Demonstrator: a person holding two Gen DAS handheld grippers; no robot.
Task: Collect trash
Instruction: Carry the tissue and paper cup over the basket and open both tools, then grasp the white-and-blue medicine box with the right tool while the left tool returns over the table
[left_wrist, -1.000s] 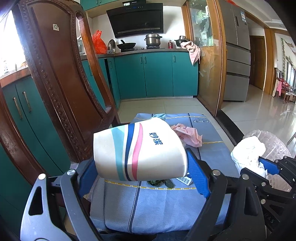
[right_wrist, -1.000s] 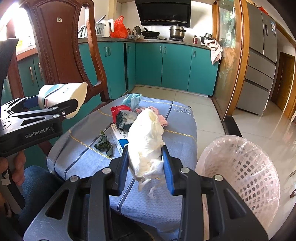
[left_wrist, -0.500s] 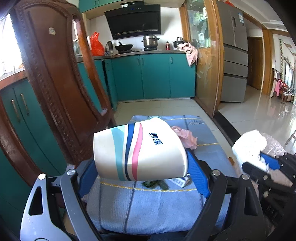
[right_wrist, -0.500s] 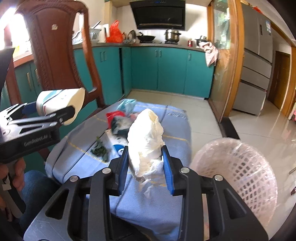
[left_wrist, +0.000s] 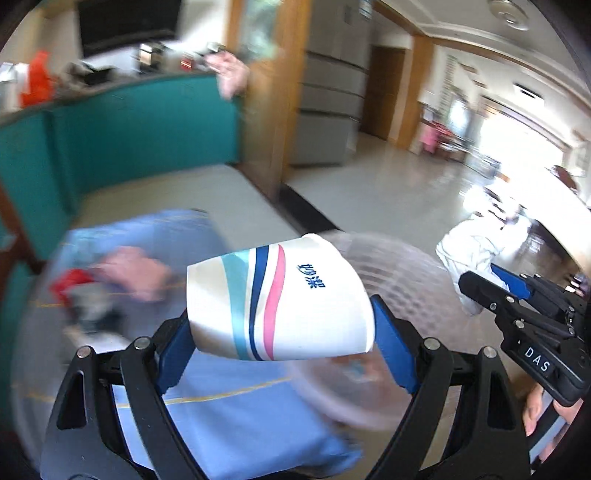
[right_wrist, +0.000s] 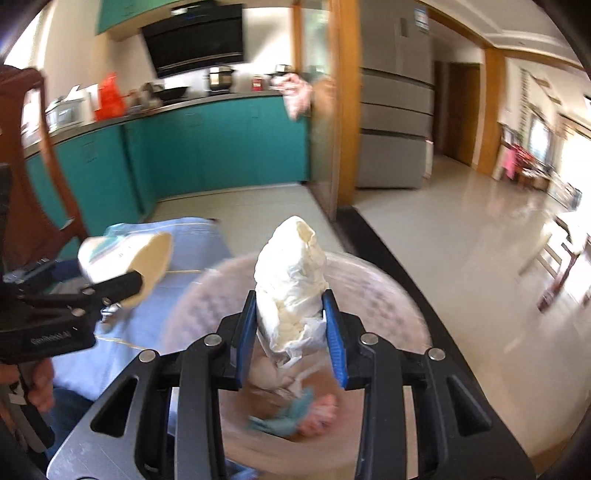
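Note:
My left gripper (left_wrist: 284, 339) is shut on a white paper cup (left_wrist: 280, 299) with teal, navy and pink stripes, held sideways between the blue pads. It hangs over the table's right edge, beside the blurred pale mesh wastebasket (left_wrist: 402, 280). My right gripper (right_wrist: 290, 328) is shut on a crumpled white plastic wad (right_wrist: 291, 273), directly above the wastebasket (right_wrist: 391, 295). In the right wrist view the left gripper (right_wrist: 122, 288) and the cup (right_wrist: 125, 254) sit to the left. In the left wrist view the right gripper (left_wrist: 476, 291) and the wad (left_wrist: 469, 247) are at the right.
A blue cloth covers the table (left_wrist: 229, 417), with a blurred heap of red and pink trash (left_wrist: 110, 280) on its far side. Teal and pink scraps (right_wrist: 295, 417) lie in the basket. A wooden chair (right_wrist: 33, 166) stands left, teal cabinets (right_wrist: 221, 147) behind, shiny open floor to the right.
Both grippers have swung to the right, away from the table top and over to the wastebasket, each keeping its load. The right one now hangs above the basket's opening.

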